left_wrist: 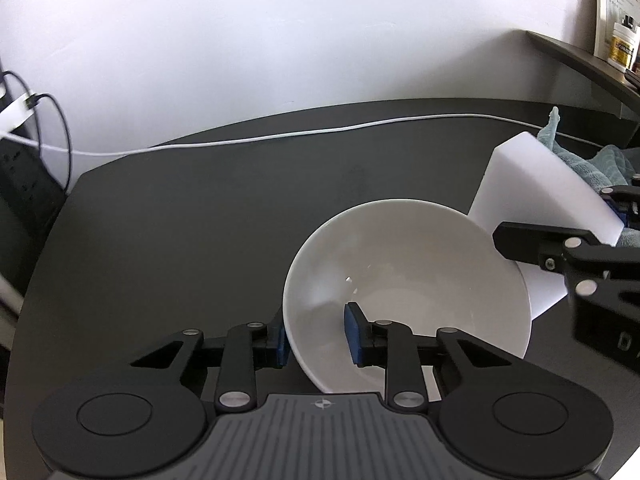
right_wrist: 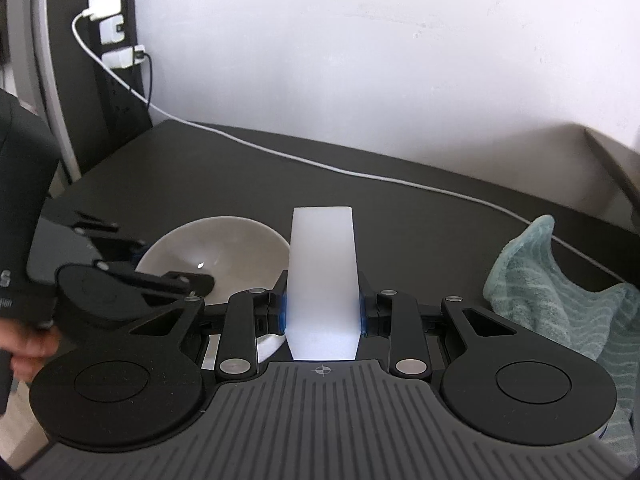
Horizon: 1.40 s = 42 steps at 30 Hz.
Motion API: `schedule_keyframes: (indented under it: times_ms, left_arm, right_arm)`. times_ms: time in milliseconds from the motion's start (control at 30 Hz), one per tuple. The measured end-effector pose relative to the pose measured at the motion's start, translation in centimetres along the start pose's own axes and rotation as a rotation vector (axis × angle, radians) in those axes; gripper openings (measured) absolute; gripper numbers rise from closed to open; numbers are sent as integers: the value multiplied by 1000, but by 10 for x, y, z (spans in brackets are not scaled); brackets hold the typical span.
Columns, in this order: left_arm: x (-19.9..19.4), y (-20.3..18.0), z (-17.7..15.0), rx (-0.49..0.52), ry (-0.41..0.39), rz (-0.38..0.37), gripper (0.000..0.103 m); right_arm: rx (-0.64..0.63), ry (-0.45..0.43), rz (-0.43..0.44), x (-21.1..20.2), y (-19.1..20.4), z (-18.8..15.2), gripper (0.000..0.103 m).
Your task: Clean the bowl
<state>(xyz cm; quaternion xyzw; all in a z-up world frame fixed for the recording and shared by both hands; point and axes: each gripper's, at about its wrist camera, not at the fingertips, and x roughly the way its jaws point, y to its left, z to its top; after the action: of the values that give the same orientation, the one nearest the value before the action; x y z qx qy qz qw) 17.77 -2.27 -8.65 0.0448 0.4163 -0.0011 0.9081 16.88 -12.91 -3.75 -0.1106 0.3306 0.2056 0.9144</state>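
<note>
A white bowl (left_wrist: pixel 416 280) is tilted on the dark table. My left gripper (left_wrist: pixel 318 338) is shut on its near-left rim, one blue pad inside the bowl and one outside. The bowl also shows in the right wrist view (right_wrist: pixel 216 256), with the left gripper (right_wrist: pixel 132 276) on it. My right gripper (right_wrist: pixel 322 314) is shut on a white sponge block (right_wrist: pixel 323 280), which stands up between its pads, just right of the bowl. In the left wrist view the sponge (left_wrist: pixel 536 192) sits at the bowl's far-right rim, held by the right gripper (left_wrist: pixel 600 232).
A teal towel (right_wrist: pixel 560 292) lies crumpled at the right of the dark table (left_wrist: pixel 180 220). A white cable (left_wrist: pixel 280 136) runs along the table's back edge to a power strip (right_wrist: pixel 112 20) on the left. A shelf with a jar (left_wrist: pixel 622 48) is at far right.
</note>
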Motion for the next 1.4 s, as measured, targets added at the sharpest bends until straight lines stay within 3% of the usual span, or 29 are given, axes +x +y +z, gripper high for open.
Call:
schedule_keyframes:
  times_ms: [167, 400, 667, 867, 1000, 1133, 1233, 1300, 1400]
  left_arm:
    - [-3, -1, -3, -12, -1, 7, 27]
    - [-3, -9, -4, -2, 4, 9, 25]
    - [-12, -2, -1, 76, 96, -22, 26]
    - [-7, 14, 10, 147, 89, -84, 40]
    - [-13, 26, 13, 208, 72, -130, 37]
    - [-13, 42, 15, 202, 100, -142, 38]
    - [-13, 44, 13, 177, 97, -166, 27]
    - [-14, 44, 10, 135, 96, -178, 13]
    - [-18, 39, 4, 118, 81, -143, 13]
  right_arm:
    - [18, 16, -49, -26, 12, -15, 31]
    - [97, 36, 6, -63, 23, -42, 31]
    - [120, 101, 46, -63, 18, -40, 31]
    - [89, 87, 35, -59, 19, -42, 31]
    - [105, 82, 55, -59, 14, -44, 31]
    - [109, 83, 65, -58, 12, -46, 31]
    - [114, 80, 64, -56, 12, -47, 31]
    - [113, 79, 59, -55, 13, -48, 31]
    - [111, 93, 56, -57, 18, -49, 31]
